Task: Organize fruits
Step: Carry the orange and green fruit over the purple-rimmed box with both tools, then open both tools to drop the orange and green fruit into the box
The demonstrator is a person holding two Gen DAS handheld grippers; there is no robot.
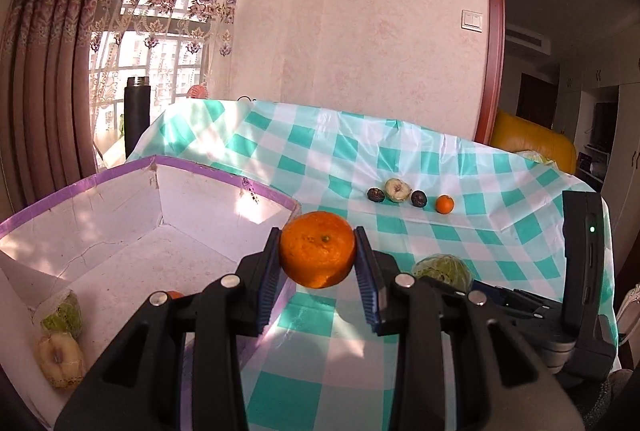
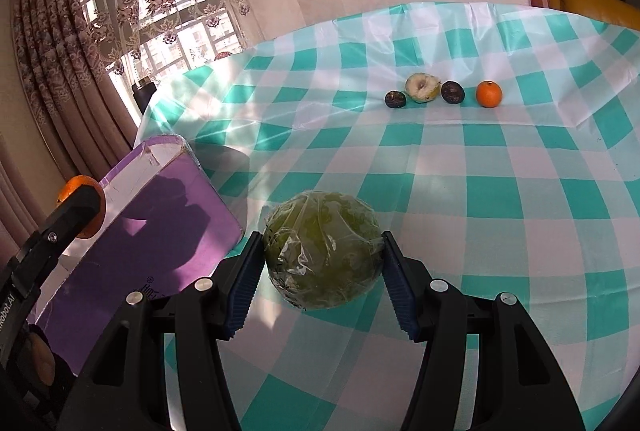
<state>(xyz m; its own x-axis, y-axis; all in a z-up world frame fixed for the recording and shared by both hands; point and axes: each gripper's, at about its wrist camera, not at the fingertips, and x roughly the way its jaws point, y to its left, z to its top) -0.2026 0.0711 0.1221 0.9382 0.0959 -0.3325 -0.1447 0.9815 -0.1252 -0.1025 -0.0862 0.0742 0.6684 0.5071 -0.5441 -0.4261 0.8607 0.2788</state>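
Left wrist view: the left gripper has its jaws clenched on an orange, held above the near rim of the box, likely so it can drop in beside the fruit already inside

Right wrist view: the right gripper grasps a wrapped green fruit just right of the box, apparently next in line; four small fruits wait on the surface, well beyond the box

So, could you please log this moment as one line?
left gripper: shut on orange | right gripper: shut on wrapped green fruit | box: holds fruit
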